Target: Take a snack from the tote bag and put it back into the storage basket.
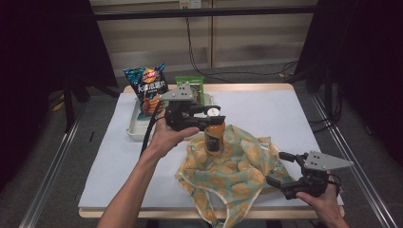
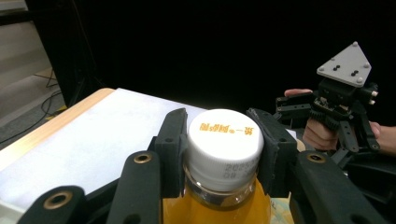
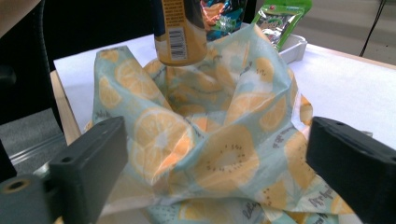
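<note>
Left gripper (image 2: 223,140) clamped on orange juice bottle (image 1: 214,137), white cap (image 2: 225,140) with orange print; right gripper (image 1: 282,167) wide open near fruit-print bag (image 3: 205,140).

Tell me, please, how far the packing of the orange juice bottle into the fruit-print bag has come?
Done: the left gripper is clamped on the white cap of the orange juice bottle. In hand: the bottle hangs above the crumpled lemon-print fabric bag. The right gripper is open near the bag's edge. Left: lowering the bottle inside; the blue crisp packet waits in the white tray.
</note>
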